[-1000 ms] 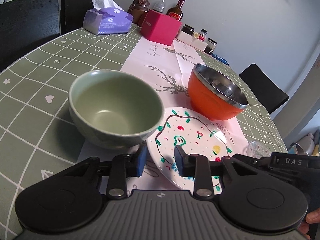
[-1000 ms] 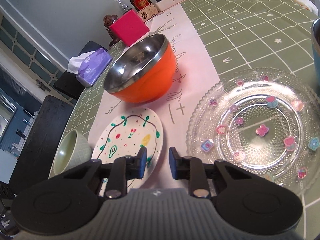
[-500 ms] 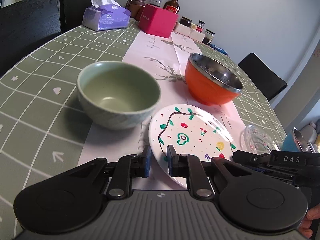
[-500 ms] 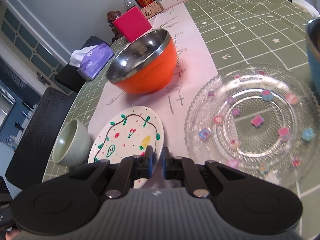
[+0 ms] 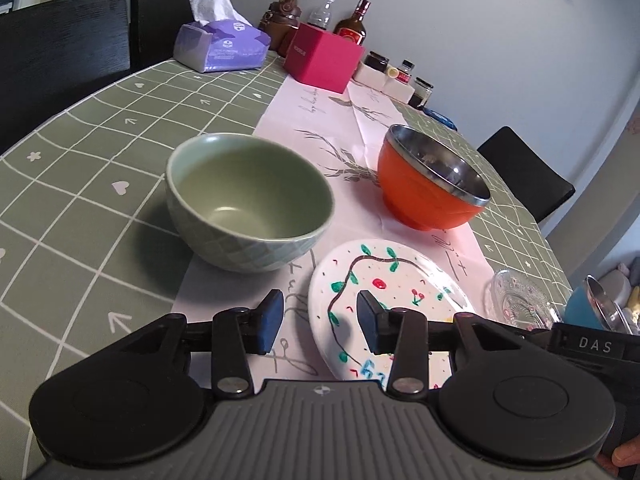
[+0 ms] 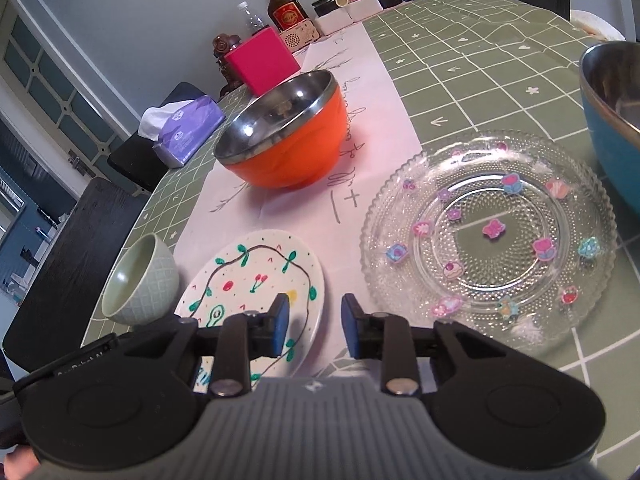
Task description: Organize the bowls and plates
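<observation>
Both grippers are hovering low over the near edge of the table (image 5: 80, 168), and nothing is being held. The left gripper (image 5: 318, 318) is spreading its jaws, empty, above the near rim of the painted plate (image 5: 384, 280); the right gripper (image 6: 314, 320) is widening too, with only cloth showing between its fingers.

That painted plate is looking stiff, glazed and slippery, so its raised rim seems the place to pinch. Just beside it the glass plate (image 6: 488, 232) is likely heavier and chip-prone; again the beaded edge. Further in, the green bowl (image 5: 248, 200) and orange bowl (image 5: 432, 184) are probably best taken by their rims. A blue bowl (image 6: 612, 120) is sitting at the right edge.

I am counting two plates and three bowls.
</observation>
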Demonstrator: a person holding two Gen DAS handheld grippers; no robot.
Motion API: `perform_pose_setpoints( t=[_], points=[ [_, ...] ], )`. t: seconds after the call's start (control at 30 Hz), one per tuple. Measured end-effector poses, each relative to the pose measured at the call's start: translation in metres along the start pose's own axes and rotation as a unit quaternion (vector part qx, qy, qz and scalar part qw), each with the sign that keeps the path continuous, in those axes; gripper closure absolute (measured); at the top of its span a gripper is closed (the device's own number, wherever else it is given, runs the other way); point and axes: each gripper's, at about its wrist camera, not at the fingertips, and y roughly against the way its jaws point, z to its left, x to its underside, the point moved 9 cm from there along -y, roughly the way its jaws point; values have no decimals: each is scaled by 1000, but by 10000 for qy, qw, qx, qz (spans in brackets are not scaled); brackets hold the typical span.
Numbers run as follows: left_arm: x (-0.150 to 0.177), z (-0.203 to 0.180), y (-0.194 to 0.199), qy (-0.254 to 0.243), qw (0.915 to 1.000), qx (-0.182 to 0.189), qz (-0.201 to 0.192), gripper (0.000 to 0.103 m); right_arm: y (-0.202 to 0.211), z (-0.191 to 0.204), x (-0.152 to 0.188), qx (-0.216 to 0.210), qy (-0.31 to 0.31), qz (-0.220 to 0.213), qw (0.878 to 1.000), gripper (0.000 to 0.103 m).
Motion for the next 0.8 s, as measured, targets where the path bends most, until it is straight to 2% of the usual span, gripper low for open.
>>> perform_pose_setpoints(
  t=[0.03,0.07,0.1,0.13,0.2,0.47,0.8],
  points=[
    [1,-2,0,-76,10000,-2,13,62,-1,2,0,-24,7,-3,10000,76],
    [2,-3,-1,-139,9999,-15,41,69,-3,2,1,-20,17,11,10000,85],
    [3,-5,-2,-191,9998,-33,66,81,-4,3,2,4,30,5,10000,86],
    [4,-5,-2,-240,9997,-91,45,82,-4,3,2,66,83,-39,9999,89],
    [5,-6,0,-314,9994,-143,16,84,-4,3,2,136,186,-83,9997,94],
    [5,-8,11,-381,9991,-178,-76,85,2,5,1,116,237,-137,9996,95],
    [-1,-20,53,-207,9993,-99,-306,85,42,25,-3,-64,301,-397,9987,96]
  ],
)
